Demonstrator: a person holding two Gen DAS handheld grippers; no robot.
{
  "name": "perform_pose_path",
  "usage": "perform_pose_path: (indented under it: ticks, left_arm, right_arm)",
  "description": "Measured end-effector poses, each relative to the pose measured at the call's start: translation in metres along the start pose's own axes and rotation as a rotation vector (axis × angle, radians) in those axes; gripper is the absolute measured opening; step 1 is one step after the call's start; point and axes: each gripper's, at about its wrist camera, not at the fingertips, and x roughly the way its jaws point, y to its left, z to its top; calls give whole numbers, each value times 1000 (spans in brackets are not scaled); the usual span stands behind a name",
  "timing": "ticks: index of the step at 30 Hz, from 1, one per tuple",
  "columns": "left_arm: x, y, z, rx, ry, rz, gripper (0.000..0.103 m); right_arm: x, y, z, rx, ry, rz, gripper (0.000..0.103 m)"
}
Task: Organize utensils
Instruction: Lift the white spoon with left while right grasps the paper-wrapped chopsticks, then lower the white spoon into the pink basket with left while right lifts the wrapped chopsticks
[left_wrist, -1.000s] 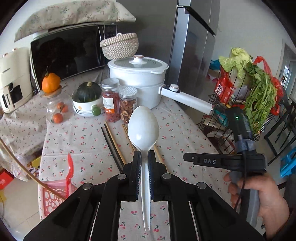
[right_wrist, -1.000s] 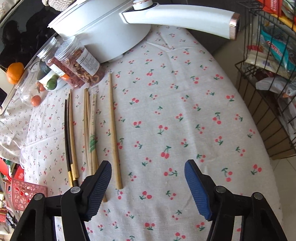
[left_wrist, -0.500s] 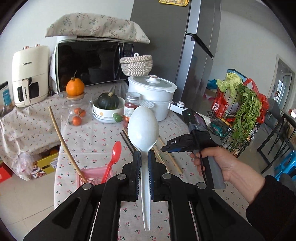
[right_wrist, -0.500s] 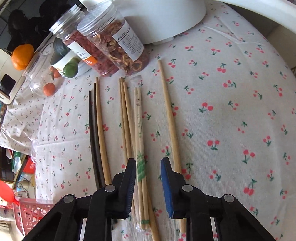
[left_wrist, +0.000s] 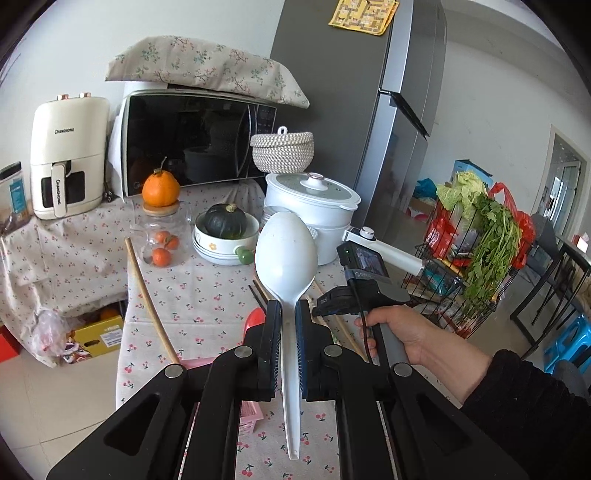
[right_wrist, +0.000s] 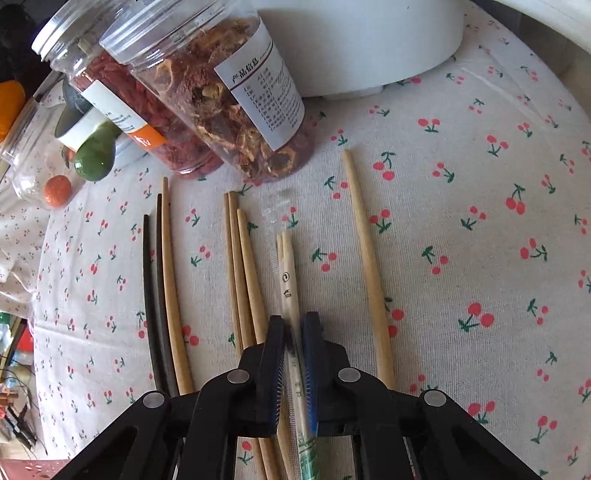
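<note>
Two grippers are at work, and we start at their tips. Our left gripper (left_wrist: 287, 347) has its jaws pressed tight on the handle of a white spoon (left_wrist: 286, 254), which stands upright with its bowl above the fingers and its handle end hanging below them, over the cherry-print tablecloth (left_wrist: 195, 291). Our right gripper (right_wrist: 293, 354) is closed down low on a wrapped pair of chopsticks (right_wrist: 288, 273) lying on the cloth. Just to its left lie three bare wooden chopsticks (right_wrist: 242, 266), further left a pale stick beside two black chopsticks (right_wrist: 149, 295), and to its right a single wooden chopstick (right_wrist: 364, 251). Beyond the chopstick tips stand two jars (right_wrist: 207, 96) of dried food, touching each other, with a white pot (right_wrist: 362, 48) behind. From the left view, a pink basket (left_wrist: 247, 413) shows below the jaws.
</note>
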Motion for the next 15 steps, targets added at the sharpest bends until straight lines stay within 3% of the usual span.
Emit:
perform_pose_path:
  ticks: [3, 10, 15]
  left_arm:
    - [-7, 12, 1, -35, -54, 15, 8]
    - [-11, 30, -6, -14, -242, 63, 8]
    - [17, 32, -22, 28, -254, 125, 8]
  right_arm:
    - [-10, -2, -8, 14, -7, -49, 3]
    - [-87, 1, -40, -5, -177, 0, 3]
    - [-137, 5, -71, -17, -274, 44, 3]
